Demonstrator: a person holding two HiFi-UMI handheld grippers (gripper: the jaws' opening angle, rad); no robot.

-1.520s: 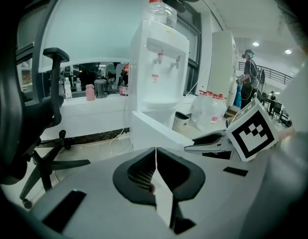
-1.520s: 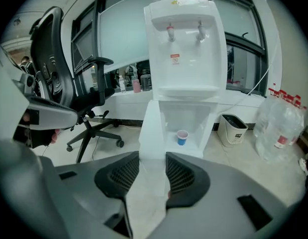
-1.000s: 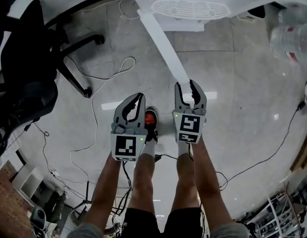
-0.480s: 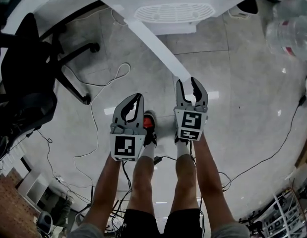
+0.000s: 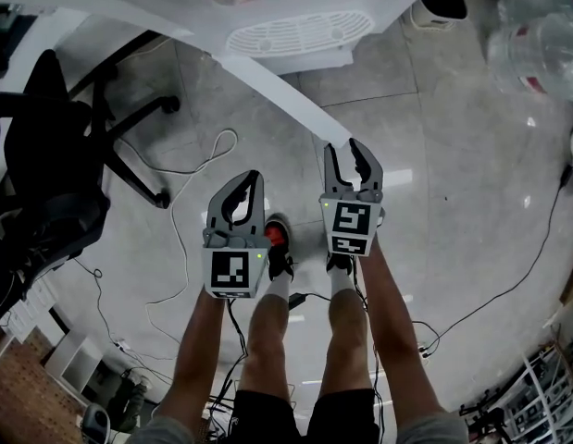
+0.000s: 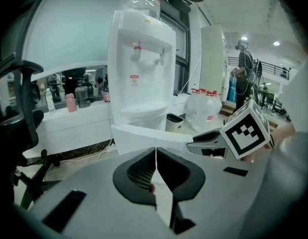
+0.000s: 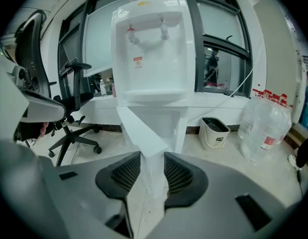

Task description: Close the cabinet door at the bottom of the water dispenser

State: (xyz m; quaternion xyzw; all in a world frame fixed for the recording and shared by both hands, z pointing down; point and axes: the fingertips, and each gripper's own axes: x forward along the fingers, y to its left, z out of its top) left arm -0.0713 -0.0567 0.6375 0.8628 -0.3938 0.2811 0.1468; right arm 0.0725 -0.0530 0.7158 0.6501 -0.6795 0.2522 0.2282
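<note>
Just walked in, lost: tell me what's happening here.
A person holds two grippers. The right gripper clamps the free edge of the white cabinet door, its jaws having just been closing. The door stands wide open from the white water dispenser. The left gripper, beside it, is shut and empty.

obstacle: open cabinet door (image 5: 284, 100) jutting from water dispenser (image 7: 153, 49) base across the floor | left of dispenser: office chair (image 5: 55, 183), loose cable (image 5: 234, 139) | right of dispenser: bin (image 7: 214, 132), water bottles (image 7: 265, 123) | free: bare floor (image 5: 453, 183) front-right of dispenser, beside the door
</note>
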